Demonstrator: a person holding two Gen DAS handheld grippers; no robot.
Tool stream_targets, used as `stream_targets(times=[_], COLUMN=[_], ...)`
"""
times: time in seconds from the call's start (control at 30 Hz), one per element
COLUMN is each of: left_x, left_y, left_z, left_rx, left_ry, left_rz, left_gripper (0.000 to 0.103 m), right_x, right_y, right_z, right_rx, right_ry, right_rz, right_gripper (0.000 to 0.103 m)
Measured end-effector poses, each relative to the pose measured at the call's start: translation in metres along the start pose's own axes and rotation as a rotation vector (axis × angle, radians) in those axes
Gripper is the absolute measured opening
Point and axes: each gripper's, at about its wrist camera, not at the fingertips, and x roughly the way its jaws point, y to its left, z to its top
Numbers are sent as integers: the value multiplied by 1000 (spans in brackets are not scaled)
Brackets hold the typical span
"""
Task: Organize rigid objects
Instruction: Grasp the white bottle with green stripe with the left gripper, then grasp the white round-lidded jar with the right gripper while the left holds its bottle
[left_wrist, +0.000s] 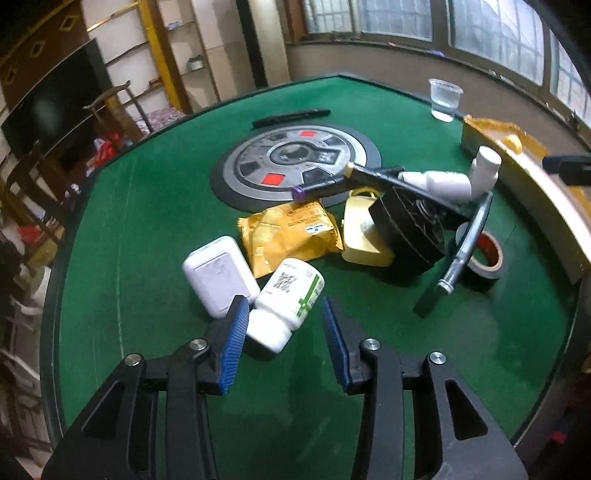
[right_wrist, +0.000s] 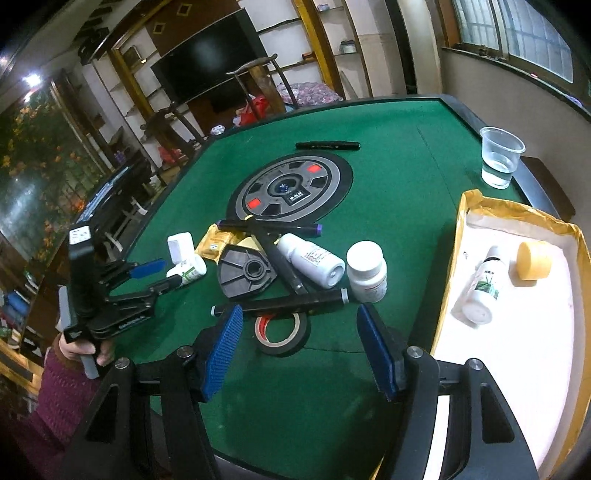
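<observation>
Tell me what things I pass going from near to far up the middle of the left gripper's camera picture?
White pill bottle with a green-striped label, lying between the open blue fingers → crinkly yellow snack packet → round grey dial with red squares set in the green table → long thin black stick.

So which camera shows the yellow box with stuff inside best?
The right wrist view. It looks down into the yellow box, showing its pale floor, a lying white bottle and a yellow lid. The left wrist view catches only the box's far edge, side-on, with one yellow thing peeking.
</observation>
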Motion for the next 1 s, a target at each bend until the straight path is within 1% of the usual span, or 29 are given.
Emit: stream_targets(times=[0.13, 0.17, 0.23, 0.33, 0.4, 0.5, 0.6, 0.67, 0.7, 0.73, 0.77, 0.8, 0.83, 0.87, 0.9, 0.97, 1.0], left_x=[11, 15, 19, 20, 18, 15, 15, 20, 25, 26, 27, 26, 25, 25, 24, 23, 22], left_y=[0, 0, -2, -8, -12, -12, -12, -11, -10, -7, -5, -4, -3, -3, -5, -7, -7], left_z=[6, 7, 10, 8, 7, 6, 5, 4, 2, 0, -1, 0, -1, -2, -2, -2, -2], left_rx=[27, 26, 11, 0, -23, -96, -126, -136, -142, -164, -174, -178, -184, -187, -184, -179, -180], left_ry=[14, 17, 21, 17, 23, 38, 32, 41, 65, 50, 54, 55, 54, 51, 48, 43, 42], left_rz=[3, 12, 3, 49, 81, 78, 80, 74, 65, 50, 37, 31, 27, 25, 20, 26, 23], left_gripper=[39, 39, 39, 38, 38, 38, 38, 37, 39, 37, 37, 37, 37, 35, 31, 31, 31], right_x=[-1, -1, 0, 4, 13, 30, 44, 52, 55, 59, 63, 65, 66, 65, 65, 61, 60], right_y=[-4, -6, -9, -11, -13, -17, -18, -16, -15, -14, -14, -14, -14, -16, -16, -16, -16], right_z=[1, 2, 5, 13, 18, 23, 26, 27, 28, 29, 29, 28, 29, 29, 28, 27, 27], right_rx=[14, 20, 27, 19, 6, 9, 15, 4, -1, -3, -6, -15, -21, -20, -14, -16, -22], right_ry=[4, 7, 9, 4, 17, 51, 77, 92, 96, 101, 111, 113, 105, 95, 93, 81, 82], right_rz=[-19, -27, -40, -84, -122, -149, -175, -204, -212, -221, -238, -263, -279, -280, -264, -234, -234], right_gripper=[59, 59, 59, 59, 59, 59, 58, 49, 40, 36, 34, 27, 24, 23, 22, 9, 5])
